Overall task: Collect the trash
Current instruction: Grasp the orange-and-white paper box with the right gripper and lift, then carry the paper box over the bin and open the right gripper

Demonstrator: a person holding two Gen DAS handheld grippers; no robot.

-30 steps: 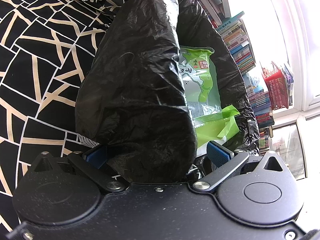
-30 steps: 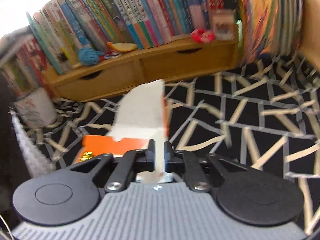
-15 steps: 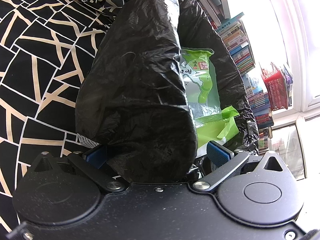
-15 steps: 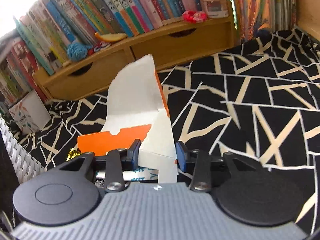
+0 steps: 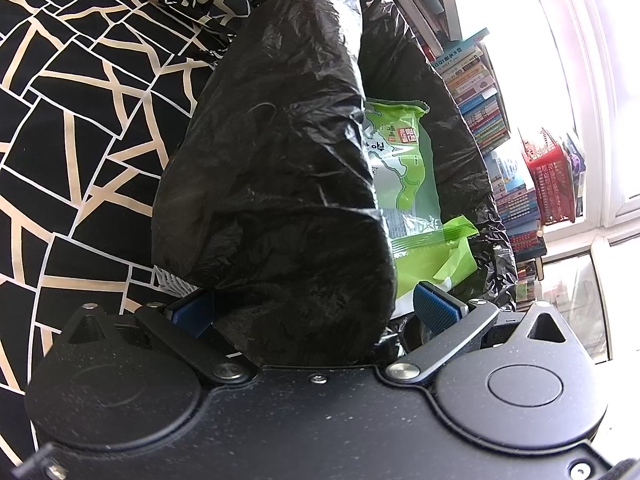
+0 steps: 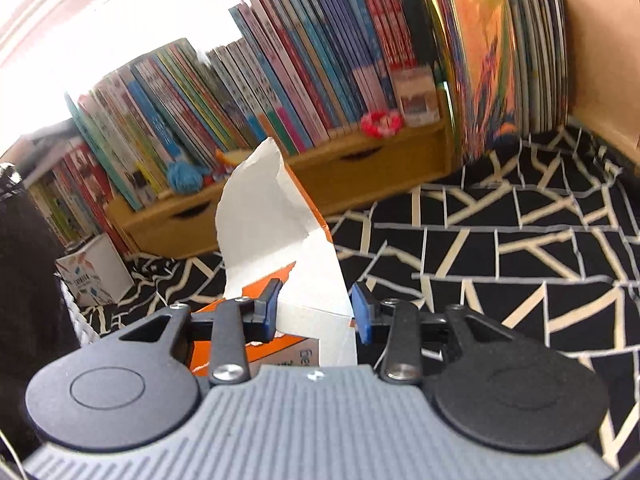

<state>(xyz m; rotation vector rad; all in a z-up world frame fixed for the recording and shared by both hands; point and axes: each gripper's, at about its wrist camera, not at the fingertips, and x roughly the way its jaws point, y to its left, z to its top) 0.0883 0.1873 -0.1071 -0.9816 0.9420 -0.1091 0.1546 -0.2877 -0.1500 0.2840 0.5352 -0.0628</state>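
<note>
Up off the patterned cloth (image 6: 520, 260) since a moment ago: the right gripper (image 6: 316, 312) and its orange and white box (image 6: 272, 216). More books (image 6: 280, 80) in sight than before, and less of the cloth. No change on the left side.

Right gripper clenched on the box, one blue pad on each side of it. Box in the air above the cloth, not touching it. One white flap torn open and sticking up. Orange side low down, close to the gripper.

Wooden shelf (image 6: 360, 172) at the far edge of the cloth, with the books in a row on top.

Left gripper (image 5: 312, 308) spread wide, not squeezing. Big black bag (image 5: 280, 160) bulging up between the two pads. Right pad bare, with nothing pressed on it. Left pad partly hidden behind the bag.

Bag standing beside the cloth, mouth open. Green wrapper (image 5: 412, 168) already inside the bag, leaning on its far wall. Bit of white basket (image 5: 172, 280) peeking out under the bag, right at the edge of the cloth.
</note>
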